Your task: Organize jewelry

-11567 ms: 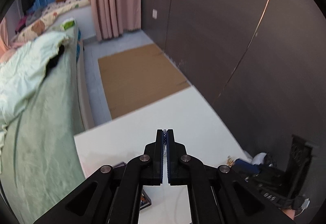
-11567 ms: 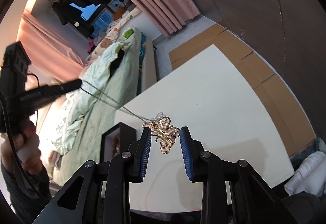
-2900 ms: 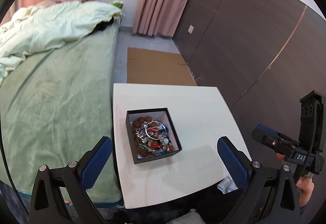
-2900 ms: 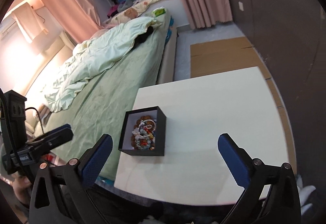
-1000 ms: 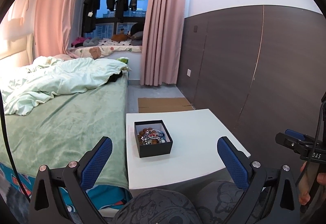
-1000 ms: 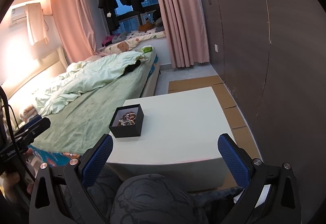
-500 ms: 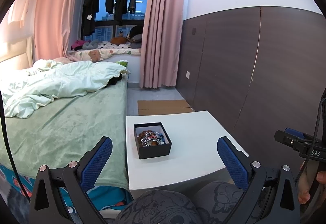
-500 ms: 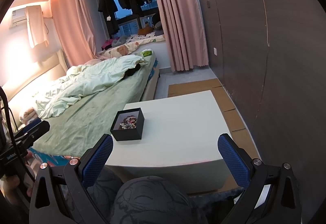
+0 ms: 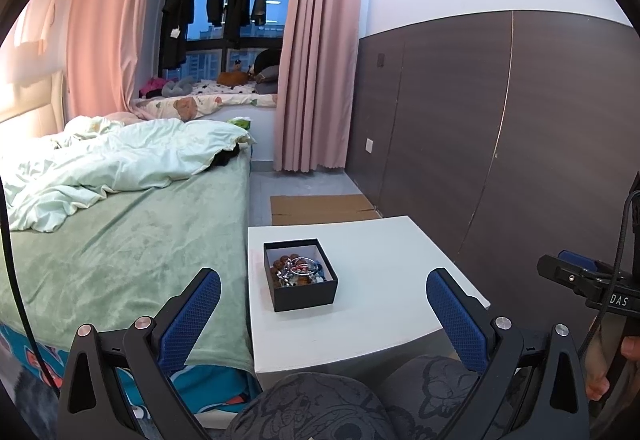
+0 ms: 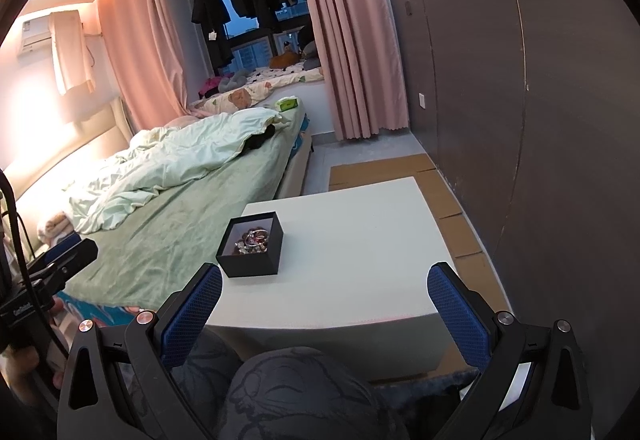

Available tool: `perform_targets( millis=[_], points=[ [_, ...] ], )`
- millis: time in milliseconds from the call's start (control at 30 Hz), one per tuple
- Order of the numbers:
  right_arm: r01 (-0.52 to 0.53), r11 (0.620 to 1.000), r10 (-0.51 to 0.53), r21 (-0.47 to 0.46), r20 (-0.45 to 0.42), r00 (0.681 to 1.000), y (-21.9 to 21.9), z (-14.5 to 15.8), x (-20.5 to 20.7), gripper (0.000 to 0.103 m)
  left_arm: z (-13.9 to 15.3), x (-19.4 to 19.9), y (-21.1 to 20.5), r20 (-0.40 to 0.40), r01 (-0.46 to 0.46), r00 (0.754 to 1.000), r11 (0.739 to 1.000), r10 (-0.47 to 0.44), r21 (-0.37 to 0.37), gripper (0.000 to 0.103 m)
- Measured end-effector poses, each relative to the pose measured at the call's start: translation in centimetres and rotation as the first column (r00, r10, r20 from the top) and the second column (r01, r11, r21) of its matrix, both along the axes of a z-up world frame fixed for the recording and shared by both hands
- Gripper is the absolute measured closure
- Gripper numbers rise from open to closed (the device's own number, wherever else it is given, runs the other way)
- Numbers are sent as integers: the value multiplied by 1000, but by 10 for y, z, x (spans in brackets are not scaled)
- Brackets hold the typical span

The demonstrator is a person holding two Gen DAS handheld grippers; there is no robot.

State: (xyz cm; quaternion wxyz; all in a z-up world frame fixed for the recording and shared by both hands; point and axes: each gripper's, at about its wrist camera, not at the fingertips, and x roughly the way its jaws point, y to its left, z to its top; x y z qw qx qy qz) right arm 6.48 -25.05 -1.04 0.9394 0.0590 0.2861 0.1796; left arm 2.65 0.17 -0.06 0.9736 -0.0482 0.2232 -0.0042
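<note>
While both grippers are hanging back above the person's lap, well apart from the surface (image 9: 372, 304), neither is carrying anything. Left gripper (image 9: 323, 300) & right gripper (image 10: 325, 298) are both showing jaws spread wide, released. Jewelry (image 9: 297, 270) is sitting piled inside the black box (image 9: 304, 294), which is resting near the bed-side edge of the surface, prob. so pieces stay contained. W/ no loose pieces showing on the white top, sorting is looking done or nearly so.
</note>
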Motion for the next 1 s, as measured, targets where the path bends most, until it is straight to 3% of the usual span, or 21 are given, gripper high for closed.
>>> perform_targets(
  millis=[1000],
  points=[
    [37,999,-38,-18,-19,999,3,-10,-3,0,-9,2,2,-10,5,1000,1000,-5,24,0]
  ],
)
